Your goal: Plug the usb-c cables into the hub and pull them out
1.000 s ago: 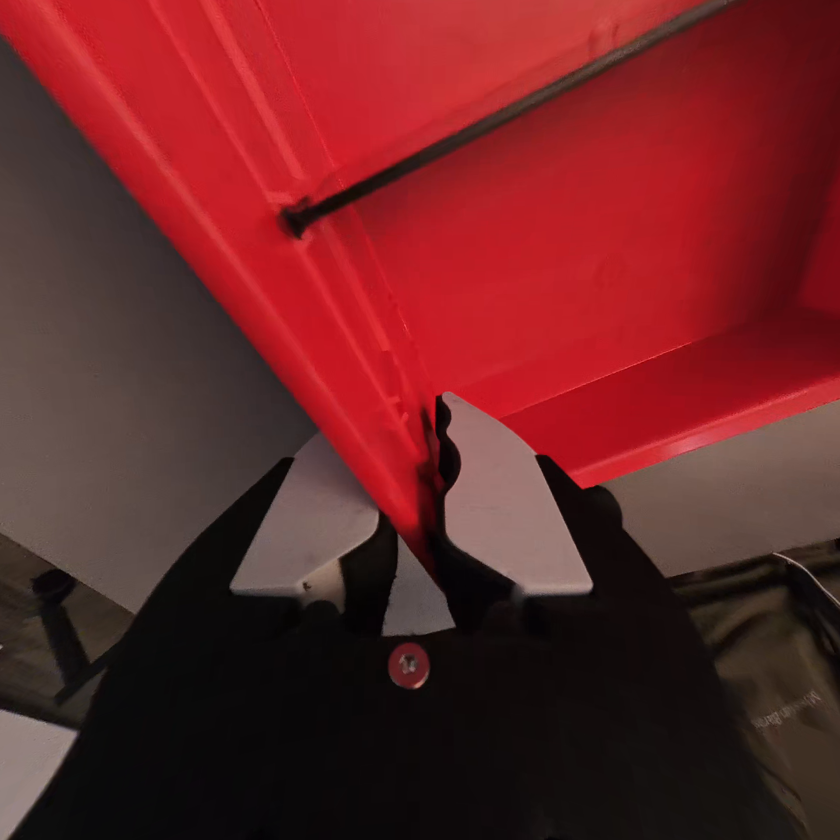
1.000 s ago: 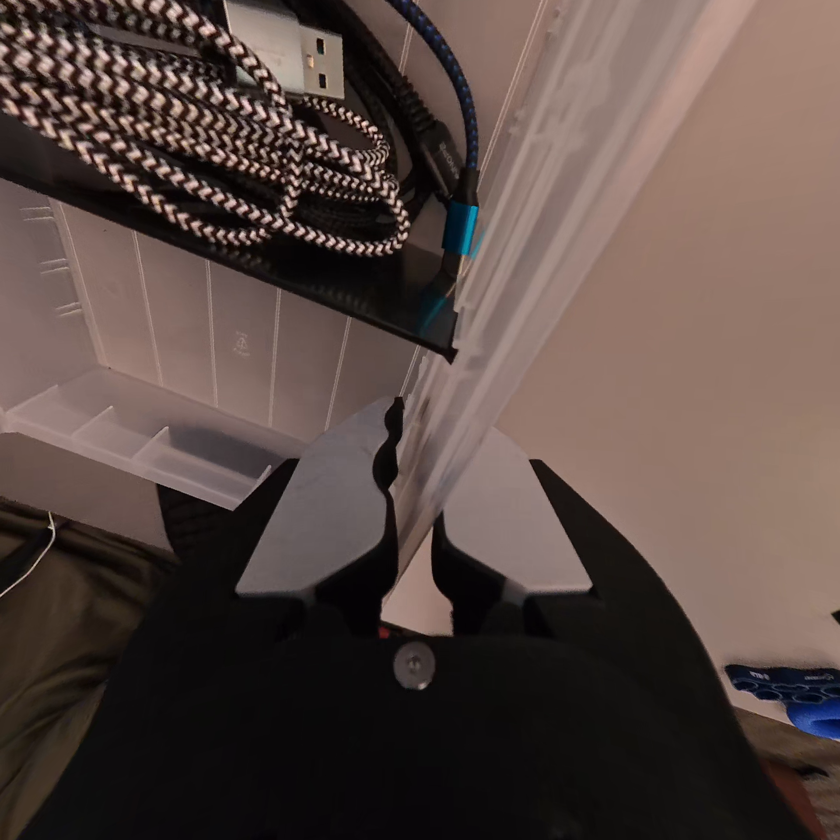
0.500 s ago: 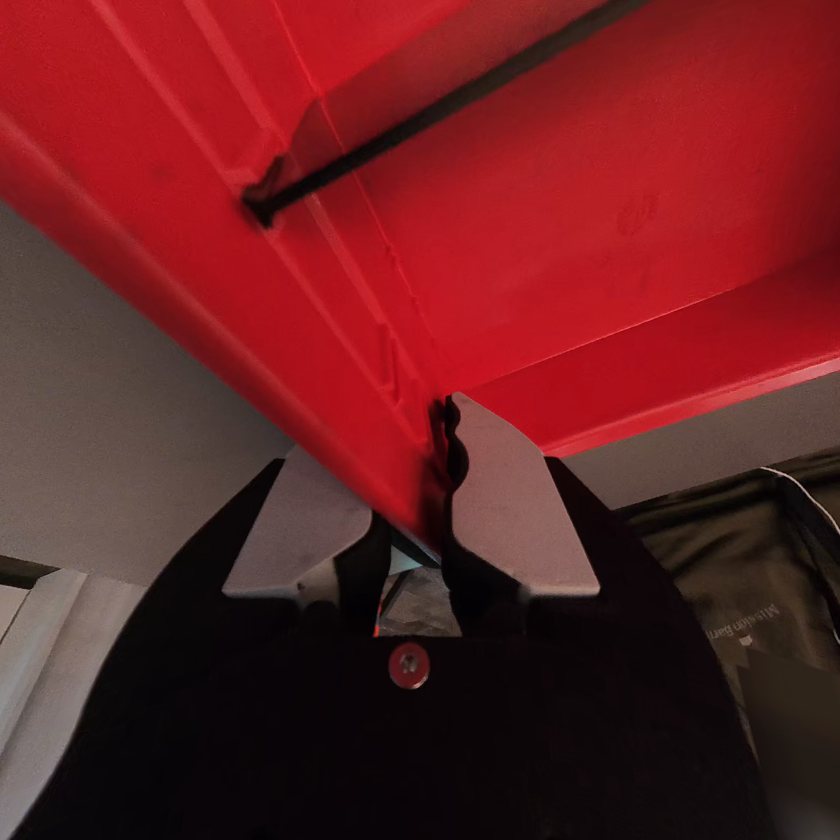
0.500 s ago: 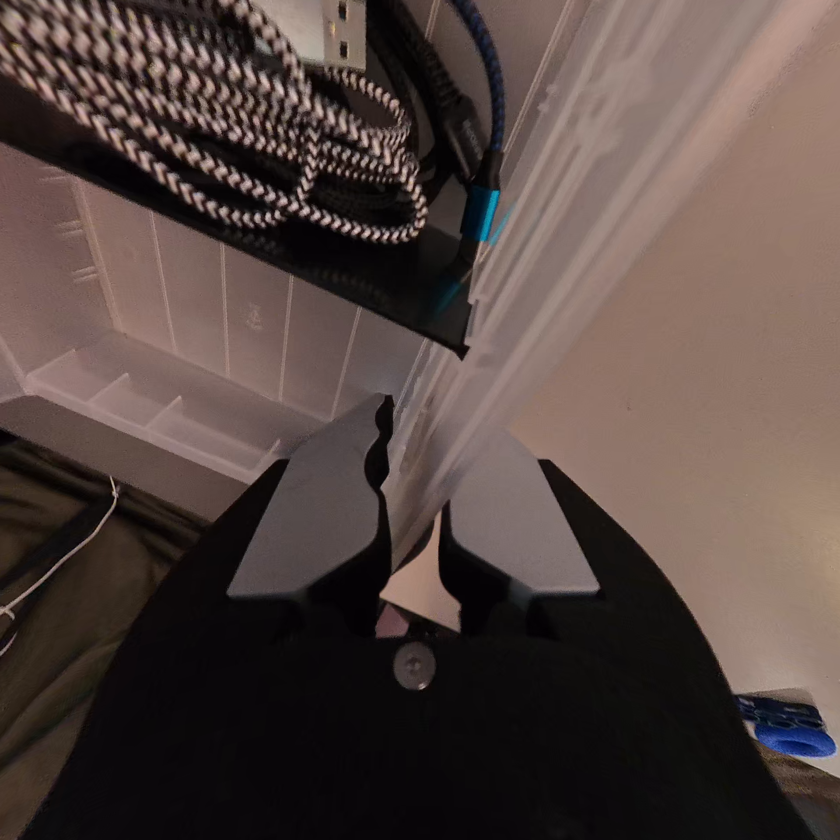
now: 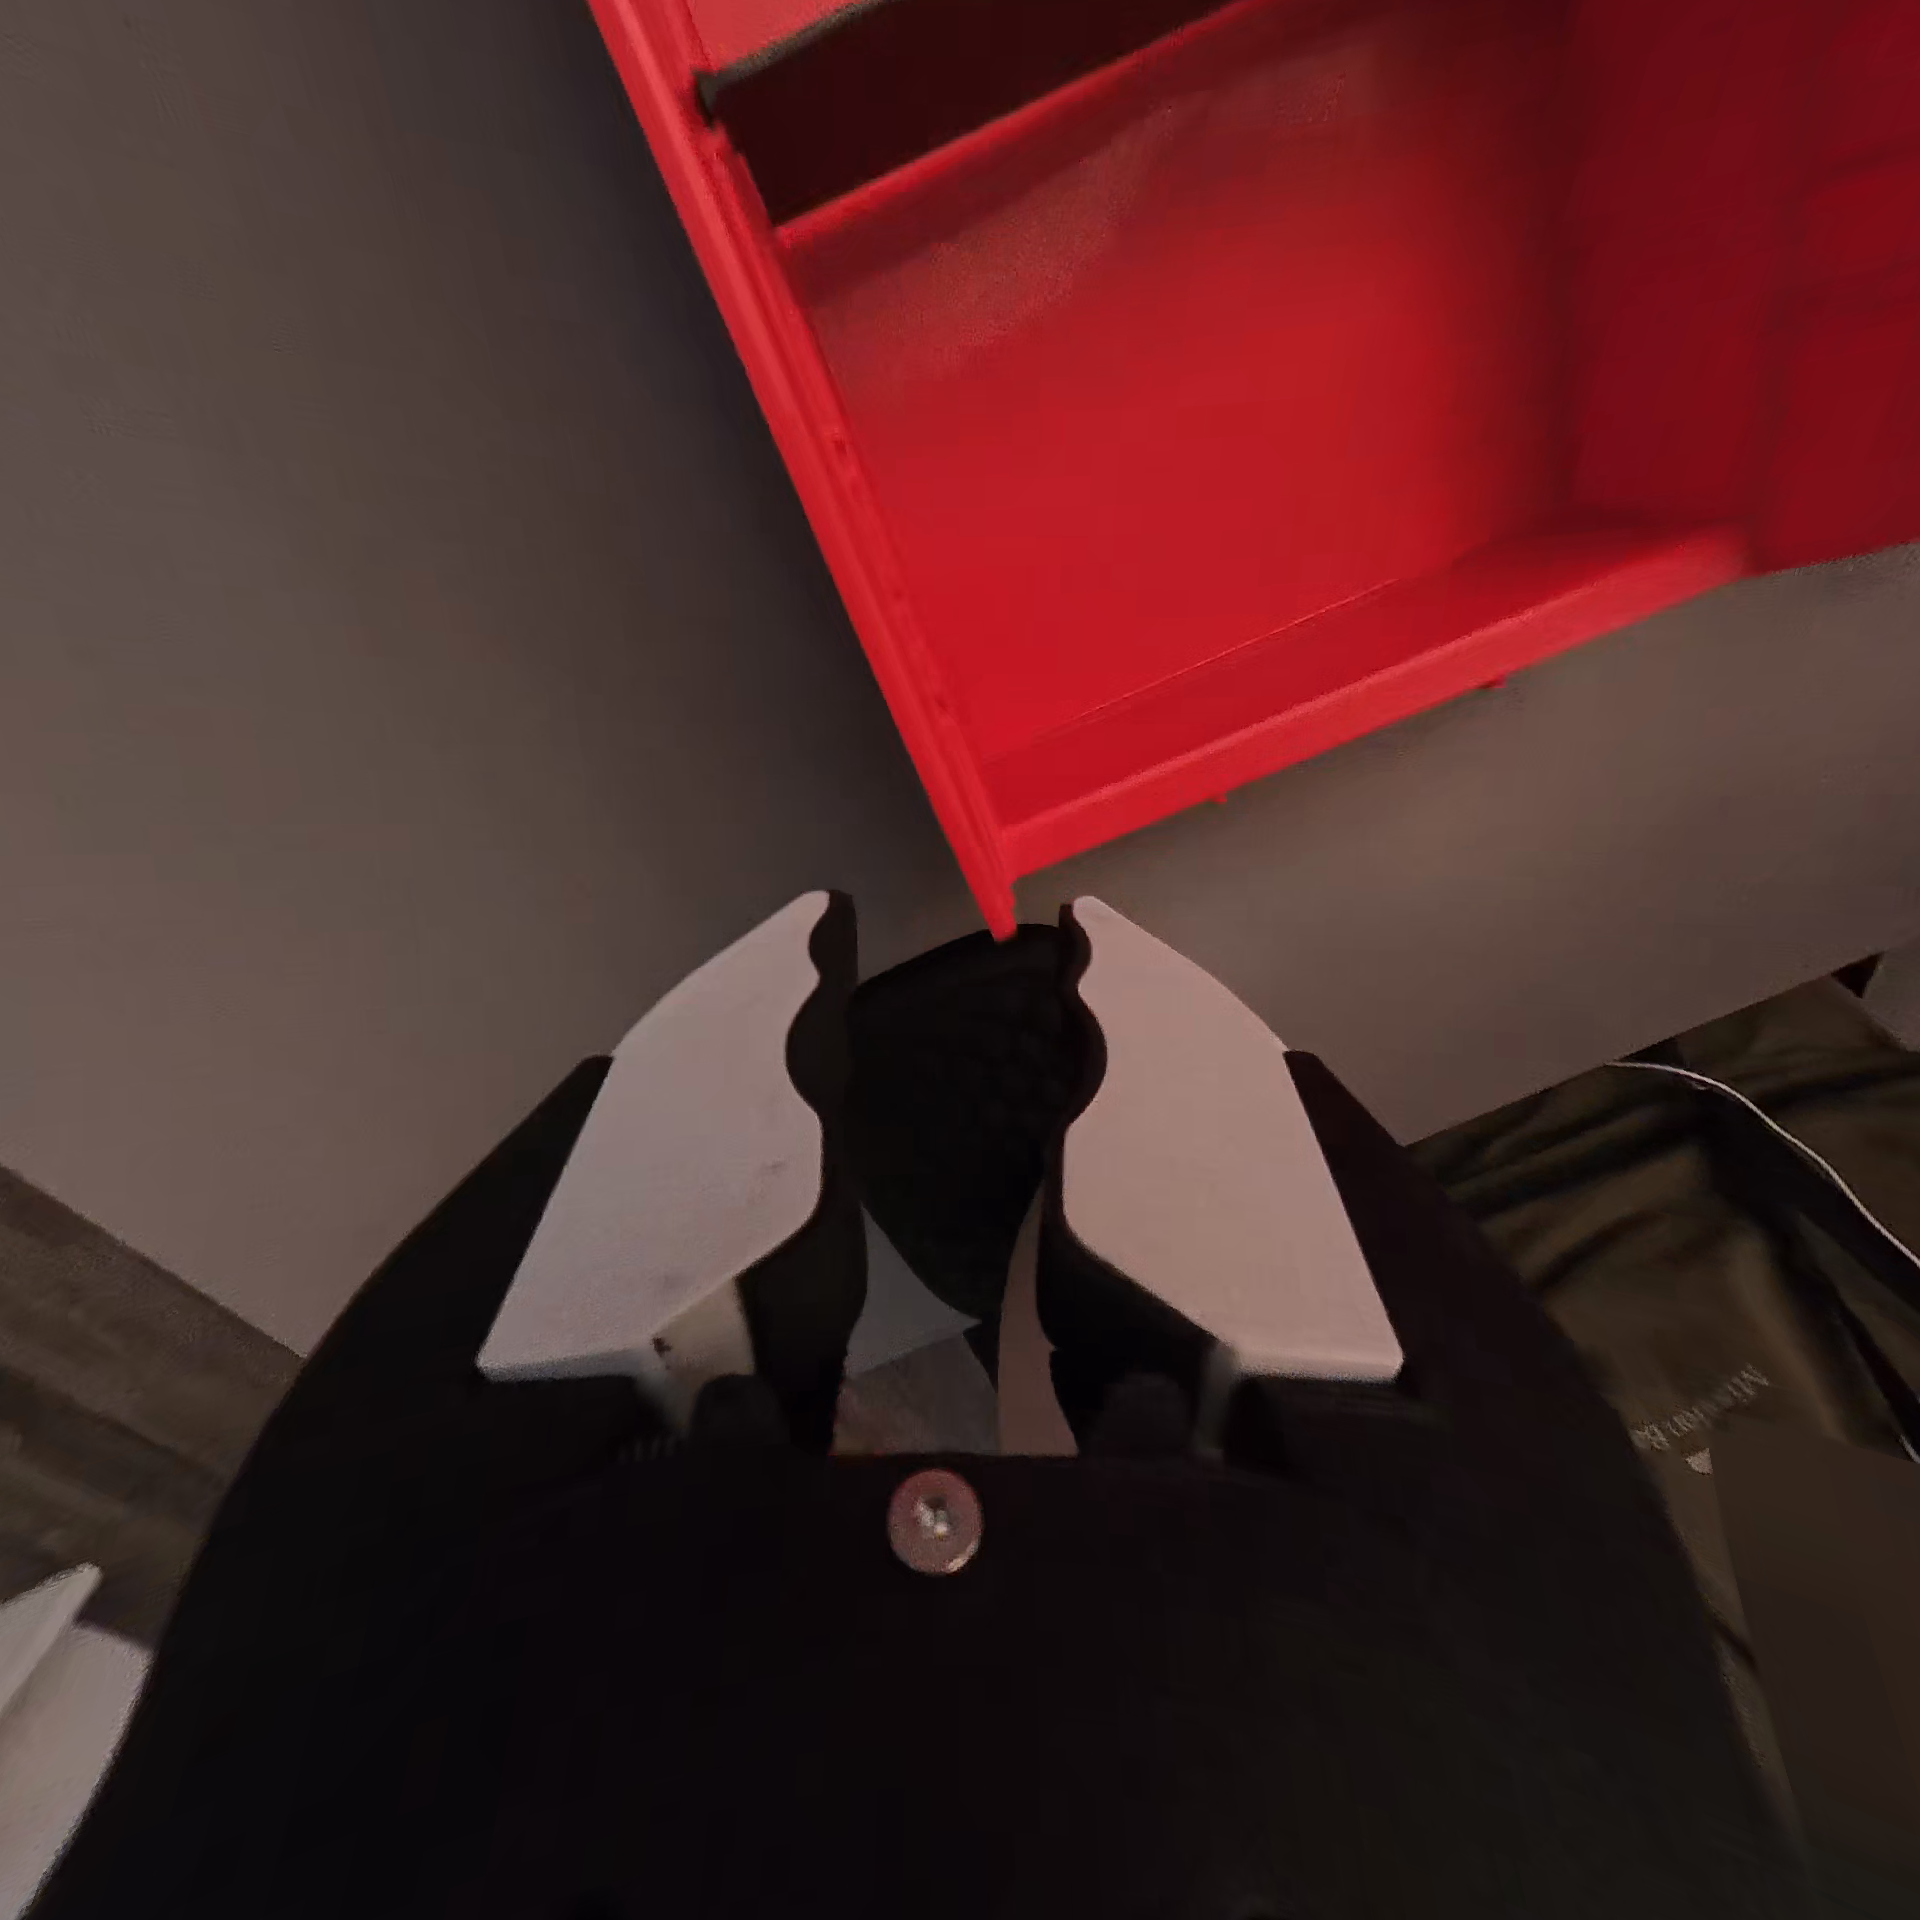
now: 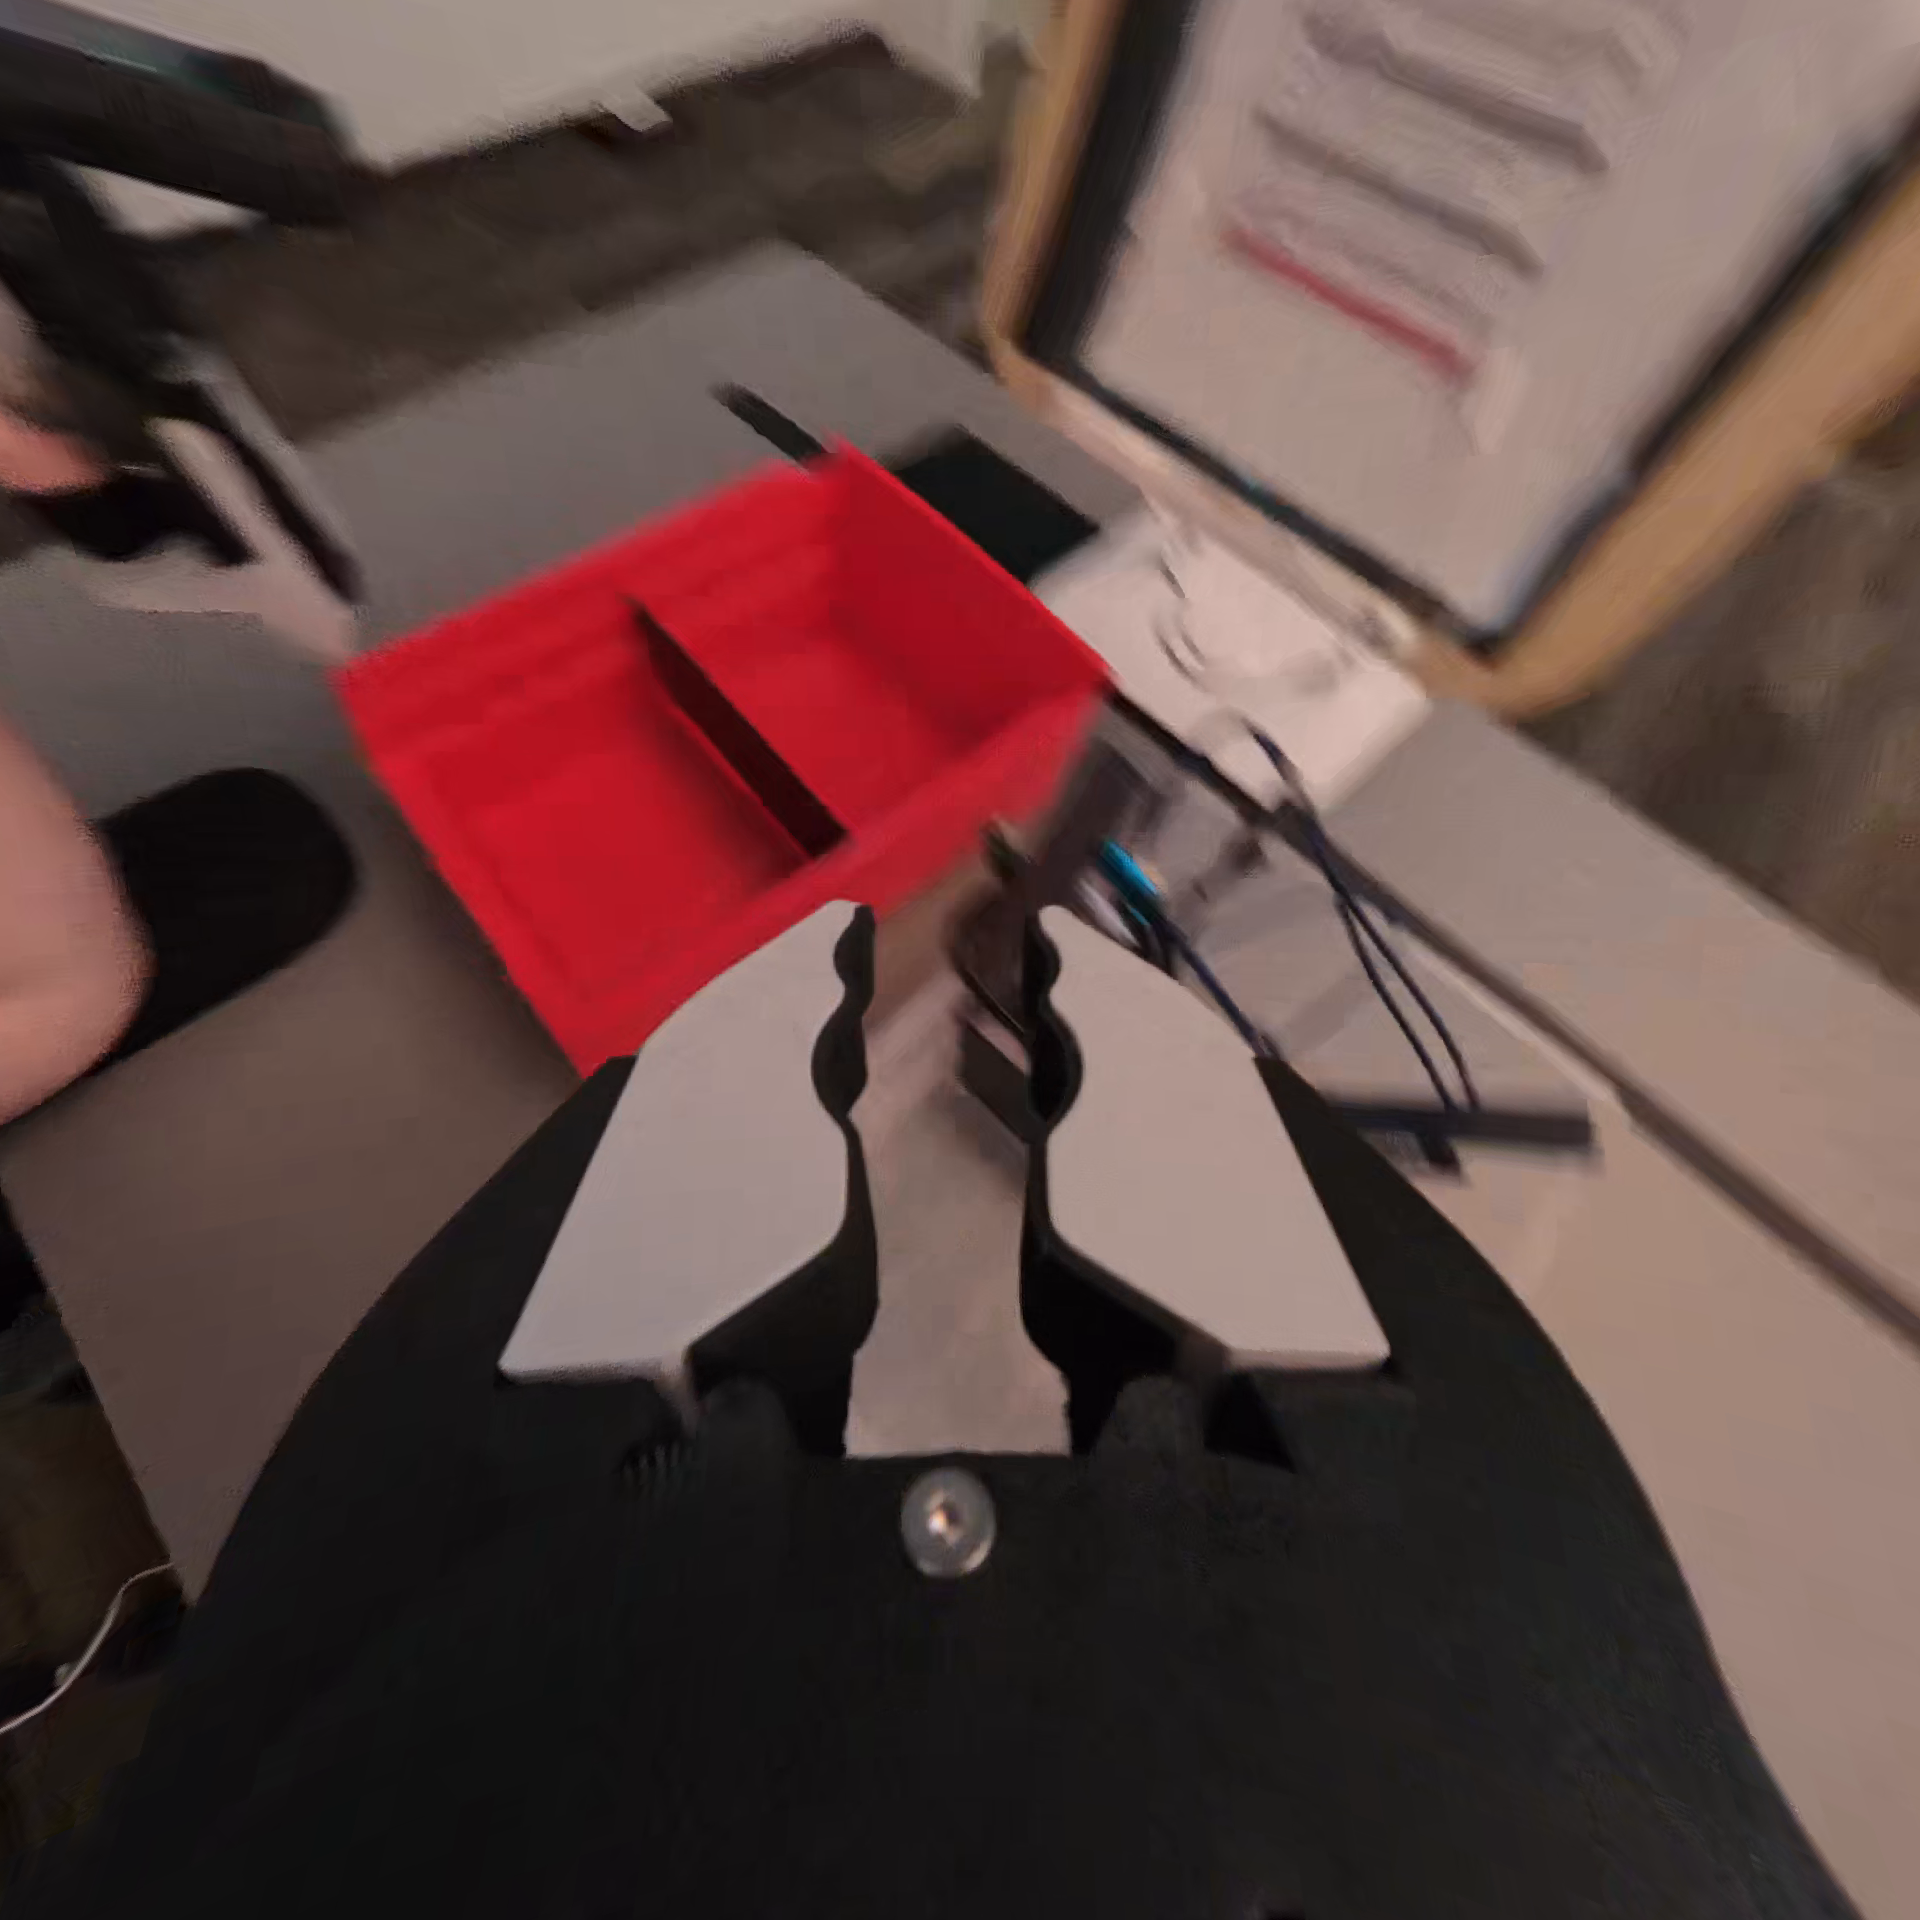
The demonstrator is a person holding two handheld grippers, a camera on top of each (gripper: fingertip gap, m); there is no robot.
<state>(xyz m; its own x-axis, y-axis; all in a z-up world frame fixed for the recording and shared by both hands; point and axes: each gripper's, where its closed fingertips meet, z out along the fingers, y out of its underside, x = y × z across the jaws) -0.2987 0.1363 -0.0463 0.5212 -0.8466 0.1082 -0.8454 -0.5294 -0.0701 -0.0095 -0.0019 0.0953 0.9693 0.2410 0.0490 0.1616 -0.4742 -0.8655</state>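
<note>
Cables, blue and dark, trail from the clear box just right of my empty red bin, and with both the left gripper and right gripper open and holding nothing, I judge a blurred, hurried reach could snag them.

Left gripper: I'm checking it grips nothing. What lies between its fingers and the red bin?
Left wrist view: nothing. The bin's corner reaches the mouth of the open left gripper; a black rounded thing shows between the fingers.
</note>
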